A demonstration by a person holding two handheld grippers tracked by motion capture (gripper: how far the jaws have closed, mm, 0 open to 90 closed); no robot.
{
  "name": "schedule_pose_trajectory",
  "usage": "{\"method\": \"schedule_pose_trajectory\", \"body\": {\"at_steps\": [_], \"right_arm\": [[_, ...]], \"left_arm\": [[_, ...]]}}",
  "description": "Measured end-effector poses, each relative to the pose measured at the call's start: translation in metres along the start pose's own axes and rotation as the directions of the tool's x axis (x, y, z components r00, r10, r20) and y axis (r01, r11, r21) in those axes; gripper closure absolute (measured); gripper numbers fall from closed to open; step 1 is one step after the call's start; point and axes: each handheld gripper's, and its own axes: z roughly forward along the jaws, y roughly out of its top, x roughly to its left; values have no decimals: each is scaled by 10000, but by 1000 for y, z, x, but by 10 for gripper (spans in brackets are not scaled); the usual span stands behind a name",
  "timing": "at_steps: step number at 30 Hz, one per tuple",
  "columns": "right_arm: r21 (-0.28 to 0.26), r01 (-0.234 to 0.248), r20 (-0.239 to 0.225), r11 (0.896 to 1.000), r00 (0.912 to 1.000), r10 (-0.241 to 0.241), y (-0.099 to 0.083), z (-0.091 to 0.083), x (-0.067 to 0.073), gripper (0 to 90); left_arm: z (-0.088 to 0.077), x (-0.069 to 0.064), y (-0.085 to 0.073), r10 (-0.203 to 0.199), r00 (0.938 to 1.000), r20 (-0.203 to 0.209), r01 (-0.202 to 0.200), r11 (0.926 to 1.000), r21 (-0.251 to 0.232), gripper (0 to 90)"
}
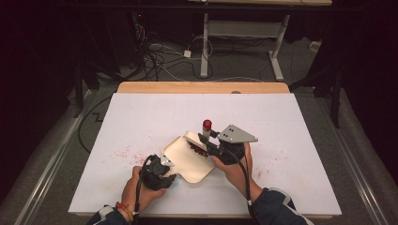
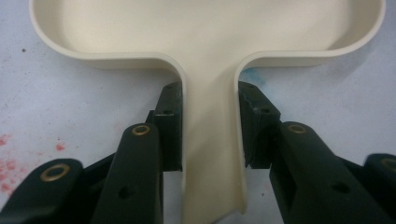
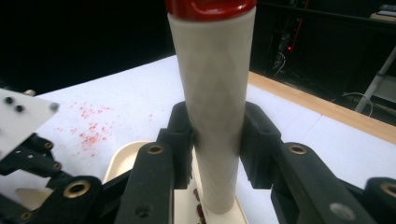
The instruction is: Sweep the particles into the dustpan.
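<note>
High view shows both hands low over the white paper-covered surface (image 1: 141, 117), which is speckled with red crumbs (image 1: 123, 152). The left gripper (image 2: 210, 126) has its black fingers (image 2: 169, 126) closed tight on the narrow handle of a cream plastic scoop-shaped tray (image 2: 210, 28), pads pressing on both handle walls; the tray lies flat near the middle. The right gripper (image 3: 217, 140) clamps its fingers (image 3: 182, 135) around a white cylindrical tube with a red cap (image 3: 212, 84), held upright with its lower end inside the tray, beside what look like dark red bits (image 3: 198, 210).
</note>
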Motion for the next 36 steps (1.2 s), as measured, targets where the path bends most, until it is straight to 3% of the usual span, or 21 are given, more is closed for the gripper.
{"method": "schedule_pose_trajectory", "body": {"at_steps": [11, 17, 22, 26, 36], "right_arm": [[178, 254, -540, 9995, 9982, -244, 3, -9, 17, 686], [42, -17, -910, 10000, 9958, 21, 5, -17, 19, 694], [-58, 60, -1103, 10000, 9939, -66, 7, -19, 22, 700], [-237, 166, -1046, 9996, 9943, -190, 8, -19, 17, 703], [-953, -170, -941, 9953, 9955, 80, 15, -30, -7, 702]], "left_arm": [[1, 1, 3, -84, 9999, 60, 84, 10000, 9, 639], [1, 3, 3, -2, 10000, 92, 2, 10000, 48, 639], [0, 4, 4, 102, 9999, 87, -102, 9999, 26, 639], [-1, 4, 3, 191, 9997, 134, -192, 9998, 58, 639], [-3, 11, -4, 440, 9981, 427, -441, 9990, 36, 639]]}}
